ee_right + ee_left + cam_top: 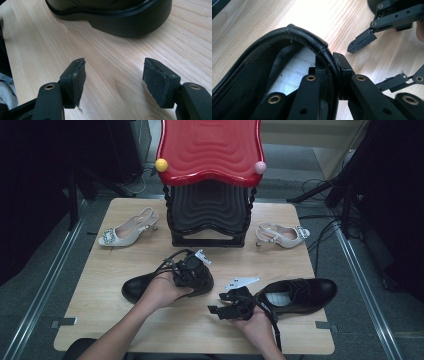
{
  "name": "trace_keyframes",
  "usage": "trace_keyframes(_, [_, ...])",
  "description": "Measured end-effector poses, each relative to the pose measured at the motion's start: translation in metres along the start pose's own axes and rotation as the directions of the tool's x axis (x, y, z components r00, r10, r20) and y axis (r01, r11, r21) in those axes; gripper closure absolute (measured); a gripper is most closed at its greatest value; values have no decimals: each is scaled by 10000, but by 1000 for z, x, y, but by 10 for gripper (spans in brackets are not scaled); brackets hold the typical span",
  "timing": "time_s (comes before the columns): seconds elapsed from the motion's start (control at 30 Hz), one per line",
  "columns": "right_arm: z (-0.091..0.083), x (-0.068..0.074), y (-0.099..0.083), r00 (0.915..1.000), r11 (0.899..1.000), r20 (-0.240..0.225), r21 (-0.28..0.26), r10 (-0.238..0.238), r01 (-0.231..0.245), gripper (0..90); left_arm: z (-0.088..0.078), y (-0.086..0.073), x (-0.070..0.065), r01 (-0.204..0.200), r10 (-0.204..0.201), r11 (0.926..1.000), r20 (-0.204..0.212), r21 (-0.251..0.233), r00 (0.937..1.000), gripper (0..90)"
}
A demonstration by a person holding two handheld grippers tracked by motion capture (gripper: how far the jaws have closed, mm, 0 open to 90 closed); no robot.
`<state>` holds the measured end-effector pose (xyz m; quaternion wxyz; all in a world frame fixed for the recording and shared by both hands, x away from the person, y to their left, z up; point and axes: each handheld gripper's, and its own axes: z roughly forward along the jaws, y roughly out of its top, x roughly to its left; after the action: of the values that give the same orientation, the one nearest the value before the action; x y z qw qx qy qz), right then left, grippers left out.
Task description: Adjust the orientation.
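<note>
Right gripper: held low over the near edge of the light wooden table, jaws spread apart with bare wood between the pads; nothing held; in the right gripper view the heel of a black leather lace-up shoe rests on the table just beyond the jaws; in the high view this shoe lies at the right, toe pointing right, touching the right hand.

Left gripper: jaws set on the heel collar of a second black leather shoe; in the left gripper view one jaw sits inside the shoe against the grey insole, the other outside, the padded rim pinched between them; this shoe lies left of centre on the table, toe pointing left.

Behind, centre: a black ribbed rack with a glossy red wavy top; a beige slingback heel with a jewelled buckle lies left of it, its mate right of it, both well apart from the grippers.
</note>
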<state>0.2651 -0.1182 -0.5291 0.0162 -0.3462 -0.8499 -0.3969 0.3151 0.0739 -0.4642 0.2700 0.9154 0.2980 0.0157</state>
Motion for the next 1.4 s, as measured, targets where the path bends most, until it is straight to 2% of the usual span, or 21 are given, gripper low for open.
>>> trace_keyframes(0.07, [0,0,0,10000,10000,11,-11,-19,19,357,-2,-1,2,69,-67,9999,185,-88,9998,768])
trace_keyframes(0.13, [-1,1,0,10000,10000,2,-71,-2,2,357,-6,-2,3,127,-124,9995,85,-288,9999,760])
trace_keyframes(0.27, [-4,1,2,10000,9997,49,-259,-24,25,362,-20,-5,3,220,-219,9972,14,-717,9998,689])
trace_keyframes(0.4, [-7,3,5,9999,9990,45,-442,-92,94,375,-36,-11,5,377,-356,9931,208,-1114,9991,617])
trace_keyframes(0.53, [-11,7,9,9996,9981,22,-552,-268,269,394,-50,-19,9,731,-701,9863,255,-1480,9972,568])
trace_keyframes(0.6, [-12,8,12,9992,9969,11,-675,-393,393,408,-56,-24,10,777,-752,9844,221,-1576,9969,552])
trace_keyframes(0.7, [-16,10,17,9984,9953,14,-789,-563,562,446,-65,-32,9,906,-903,9807,100,-1732,9959,536])
trace_keyframes(0.87, [-21,12,25,9965,9928,-225,-901,-809,785,575,-76,-48,10,1157,-1197,9751,-99,-1890,9928,534])
trace_keyframes(0.93, [-24,13,29,9955,9918,-362,-971,-872,833,617,-79,-55,10,1300,-1354,9716,-143,-1975,9907,538])
trace_keyframes(1.0, [-26,13,35,9945,9907,-490,-1045,-927,872,700,-81,-63,11,1435,-1507,9687,-207,-2023,9884,548])
trace_keyframes(1.13, [-24,14,40,9937,9909,-655,-1054,-911,839,754,-84,-78,12,1649,-1755,9617,-297,-2188,9840,574])
trace_keyframes(1.23, [-20,17,43,9928,9899,-667,-1071,-999,924,818,-84,-92,11,1828,-1936,9555,-243,-2314,9808,684])
trace_keyframes(1.3, [-18,19,47,9912,9885,-740,-1128,-1094,1007,849,-83,-101,10,2021,-2122,9505,-182,-2359,9771,798])
trace_keyframes(1.33, [-17,20,54,9899,9860,-688,-1213,-1236,1147,882,-80,-109,11,2225,-2307,9490,-111,-2234,9730,874])
trace_keyframes(1.4, [-16,21,58,9890,9851,-687,-1216,-1308,1219,893,-78,-114,11,2251,-2342,9494,-164,-2189,9721,892])
